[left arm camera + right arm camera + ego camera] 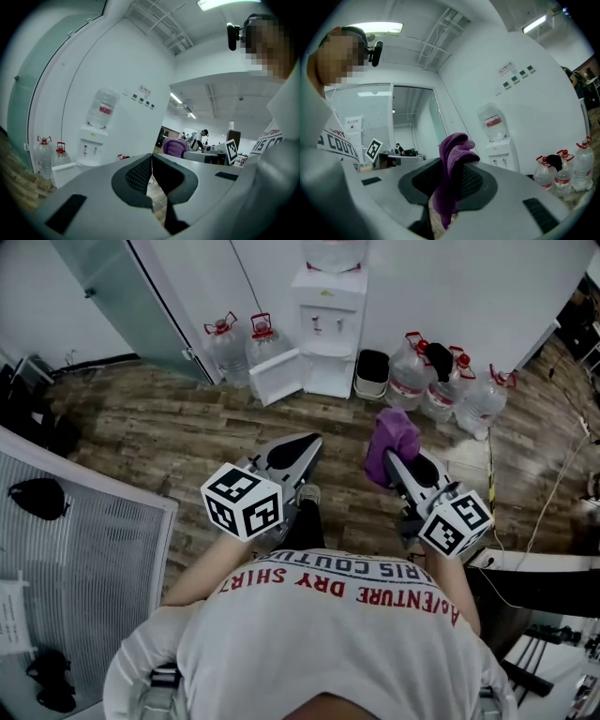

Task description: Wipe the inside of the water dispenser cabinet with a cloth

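The white water dispenser [330, 324] stands against the far wall, and its lower cabinet door [275, 377] is swung open to the left. My right gripper [396, 463] is shut on a purple cloth [394, 440], held at waist height well short of the dispenser. In the right gripper view the cloth [452, 159] hangs pinched between the jaws of the gripper [450, 176], with the dispenser [501, 152] ahead to the right. My left gripper [300, 448] is shut with nothing in it; in its own view the left gripper [151, 161] has its tips touching and the dispenser [91, 147] is far off to the left.
Two water jugs [239, 345] stand left of the dispenser. A black bin [372, 374] and several jugs [450, 381] stand to its right. A glass door [122, 296] is at the far left, a grey grille panel [84, 549] beside me, and a cable [553, 493] on the wooden floor.
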Available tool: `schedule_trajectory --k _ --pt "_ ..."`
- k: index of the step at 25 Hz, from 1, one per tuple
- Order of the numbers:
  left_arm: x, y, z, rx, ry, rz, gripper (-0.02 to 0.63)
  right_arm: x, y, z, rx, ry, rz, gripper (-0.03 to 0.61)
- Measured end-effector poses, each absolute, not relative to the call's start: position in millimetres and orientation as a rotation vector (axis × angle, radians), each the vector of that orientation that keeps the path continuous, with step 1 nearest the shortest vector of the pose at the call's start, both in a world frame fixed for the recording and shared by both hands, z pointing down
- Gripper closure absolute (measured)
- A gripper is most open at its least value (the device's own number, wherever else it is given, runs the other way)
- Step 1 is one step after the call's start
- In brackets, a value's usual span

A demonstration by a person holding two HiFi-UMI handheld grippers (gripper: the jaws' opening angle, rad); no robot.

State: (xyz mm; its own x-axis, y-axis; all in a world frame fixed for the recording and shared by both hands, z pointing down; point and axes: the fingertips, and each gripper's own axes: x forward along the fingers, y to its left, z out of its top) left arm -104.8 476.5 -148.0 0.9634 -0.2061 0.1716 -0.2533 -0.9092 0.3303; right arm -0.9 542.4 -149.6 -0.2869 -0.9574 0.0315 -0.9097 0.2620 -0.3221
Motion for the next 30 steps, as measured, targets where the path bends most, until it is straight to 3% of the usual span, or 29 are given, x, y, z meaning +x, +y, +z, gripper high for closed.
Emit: schedule_trajectory --k 18,30 --pt "-34.1 194.9 -108.5 2.667 -0.312 0.249 0.586 60.2 258.4 -120.8 -1.774 2.361 -0.573 0.480" --pt "-14.5 103.2 -50.1 2.594 -0.335 0.318 0.586 82.8 164.0 -69.9 -1.803 2.378 -0.714 0.480"
